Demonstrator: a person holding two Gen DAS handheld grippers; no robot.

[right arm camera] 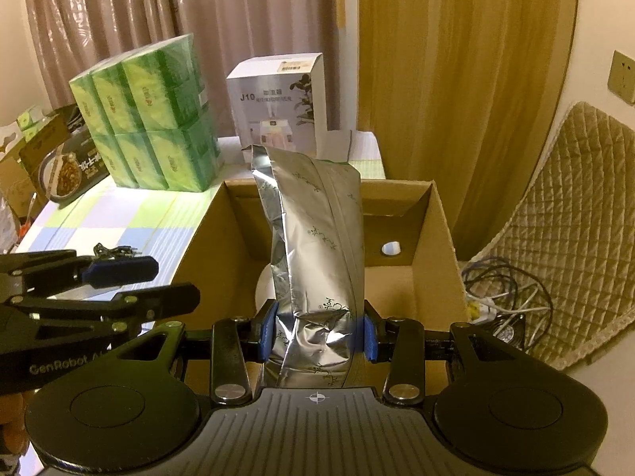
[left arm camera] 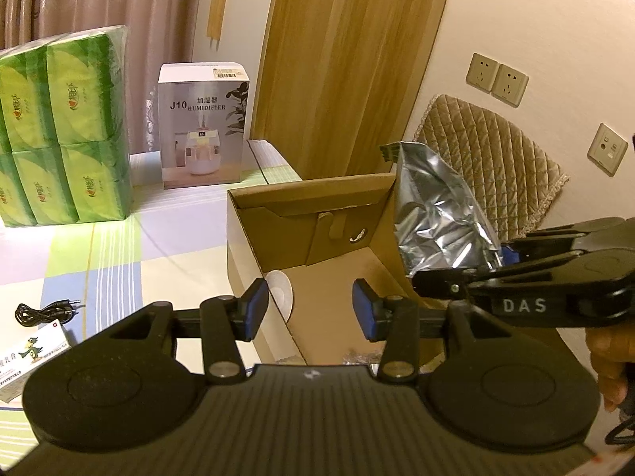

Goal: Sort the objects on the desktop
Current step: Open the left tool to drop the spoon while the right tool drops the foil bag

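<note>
My right gripper point(right arm camera: 317, 333) is shut on a silver foil pouch point(right arm camera: 317, 246) and holds it upright over the open cardboard box point(right arm camera: 440, 246). In the left wrist view the pouch point(left arm camera: 436, 214) sits above the box's right wall, with the right gripper point(left arm camera: 488, 265) reaching in from the right. My left gripper point(left arm camera: 310, 309) is open and empty above the box's point(left arm camera: 254, 246) left wall; it also shows in the right wrist view point(right arm camera: 158, 281) at the left. A white disc point(left arm camera: 279, 291) lies inside the box.
On the checked tablecloth stand a green tissue pack point(left arm camera: 63, 127) and a humidifier box point(left arm camera: 204, 127). A black audio cable point(left arm camera: 43, 311) and a small medicine box point(left arm camera: 31, 351) lie at the left. A tangle of cables point(right arm camera: 504, 297) lies right of the box.
</note>
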